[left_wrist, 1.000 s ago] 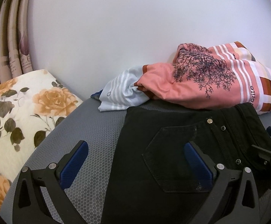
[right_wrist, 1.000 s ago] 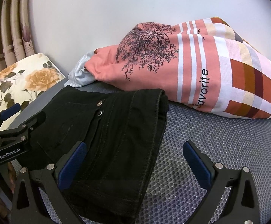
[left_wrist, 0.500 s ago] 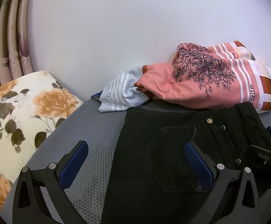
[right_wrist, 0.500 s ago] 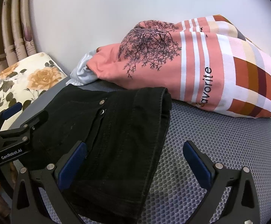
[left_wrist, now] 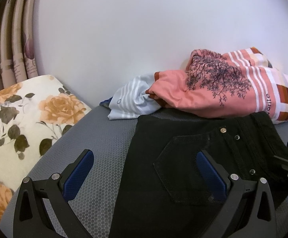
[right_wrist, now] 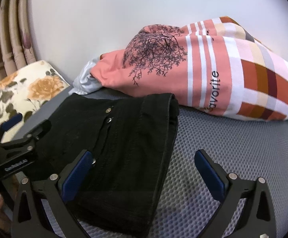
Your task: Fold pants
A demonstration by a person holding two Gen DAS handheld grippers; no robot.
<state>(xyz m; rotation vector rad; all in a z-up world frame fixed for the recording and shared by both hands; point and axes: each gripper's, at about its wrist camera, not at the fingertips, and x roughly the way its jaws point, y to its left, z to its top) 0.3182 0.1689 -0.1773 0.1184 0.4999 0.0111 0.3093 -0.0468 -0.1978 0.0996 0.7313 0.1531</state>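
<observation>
Black folded pants [left_wrist: 175, 170], one pair, lie under two grippers, left gripper [left_wrist: 144, 170] and right gripper [right_wrist: 144, 168], jaws spread empty.

Black pants [left_wrist: 163, 158], grey honeycomb mat [right_wrist: 233, 138], salmon tree-print shirt [right_wrist: 163, 69], orange-rose pillow [left_wrist: 25, 119], blue gripper pads [left_wrist: 78, 170]

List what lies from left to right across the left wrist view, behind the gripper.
curtain → floral pillow → striped white cloth → pink tree-print pillow

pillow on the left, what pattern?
Cream pillow with orange roses and dark leaves; clearest in left wrist view.
</observation>
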